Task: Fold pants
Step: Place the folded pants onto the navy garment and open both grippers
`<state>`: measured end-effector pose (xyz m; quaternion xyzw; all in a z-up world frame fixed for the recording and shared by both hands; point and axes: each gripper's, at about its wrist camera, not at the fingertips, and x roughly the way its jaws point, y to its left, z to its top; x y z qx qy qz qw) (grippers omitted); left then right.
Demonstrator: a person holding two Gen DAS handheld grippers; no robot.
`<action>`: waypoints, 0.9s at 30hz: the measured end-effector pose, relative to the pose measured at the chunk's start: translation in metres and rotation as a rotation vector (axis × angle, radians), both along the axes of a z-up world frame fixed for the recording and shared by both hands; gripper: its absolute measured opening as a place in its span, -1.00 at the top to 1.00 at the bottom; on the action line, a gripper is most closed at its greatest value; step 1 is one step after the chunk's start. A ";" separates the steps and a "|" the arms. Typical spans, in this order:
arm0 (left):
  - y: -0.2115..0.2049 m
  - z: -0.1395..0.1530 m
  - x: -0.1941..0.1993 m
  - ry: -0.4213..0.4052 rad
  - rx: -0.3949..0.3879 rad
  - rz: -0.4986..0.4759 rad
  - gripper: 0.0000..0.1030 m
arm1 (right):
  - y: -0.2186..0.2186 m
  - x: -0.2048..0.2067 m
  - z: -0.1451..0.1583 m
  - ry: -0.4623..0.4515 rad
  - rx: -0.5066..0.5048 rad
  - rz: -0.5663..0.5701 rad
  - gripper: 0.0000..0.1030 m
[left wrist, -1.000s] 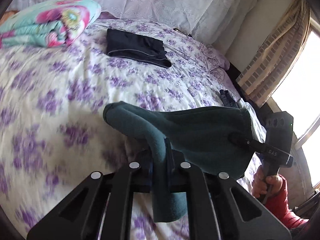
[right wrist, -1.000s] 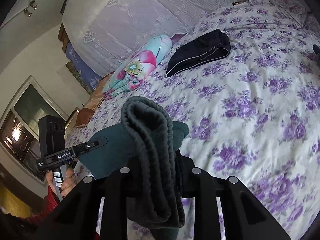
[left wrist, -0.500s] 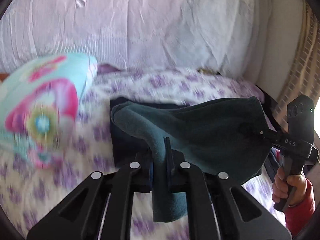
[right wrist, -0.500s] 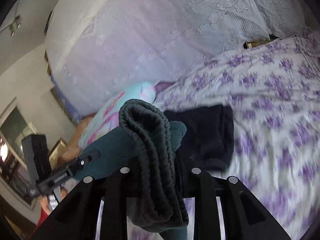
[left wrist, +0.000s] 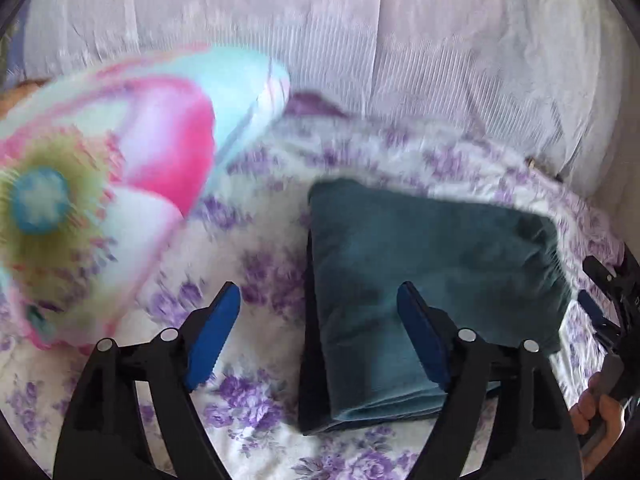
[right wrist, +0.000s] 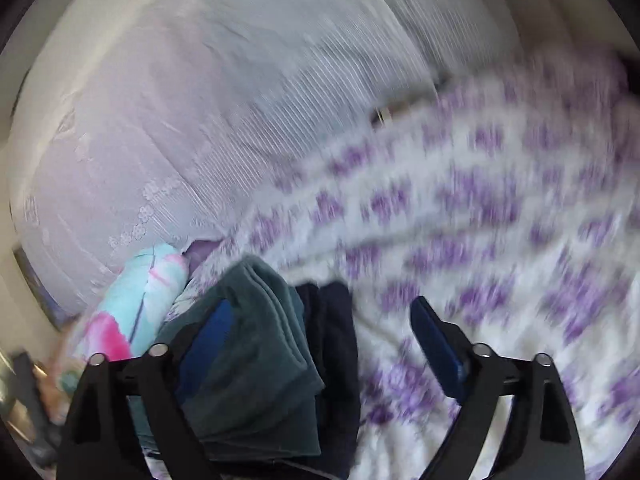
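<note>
The folded teal pants (left wrist: 432,248) lie flat on a folded navy garment (left wrist: 314,400) on the floral bed. My left gripper (left wrist: 316,320) hovers over their left edge, its jaws opening, blue pads (left wrist: 214,320) clear of the cloth. In the right wrist view the teal pants (right wrist: 260,340) rest on the navy garment (right wrist: 336,340) between the spread fingers of my right gripper (right wrist: 322,340). Its jaws are opening too, and the pads do not press on the fabric. That right gripper (left wrist: 612,292) and a hand (left wrist: 596,420) show at the left view's right edge.
A bright flowered pillow (left wrist: 100,200) lies close on the left of the stack, also the pillow (right wrist: 152,292) in the right view. A white lace-covered headboard (left wrist: 360,40) rises behind. Purple-flowered sheet (right wrist: 500,240) spreads to the right.
Both grippers carried the teal pants across the bed to the navy garment, set them on it and opened. The pants, hanging from shut jaws before, now lie flat and released.
</note>
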<state>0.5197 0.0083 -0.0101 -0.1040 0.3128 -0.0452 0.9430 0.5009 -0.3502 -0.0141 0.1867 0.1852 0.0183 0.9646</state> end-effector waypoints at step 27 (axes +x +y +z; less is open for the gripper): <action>-0.041 0.002 -0.090 -0.035 0.314 0.025 -0.92 | 0.021 -0.076 -0.007 -0.009 -0.274 -0.092 -0.93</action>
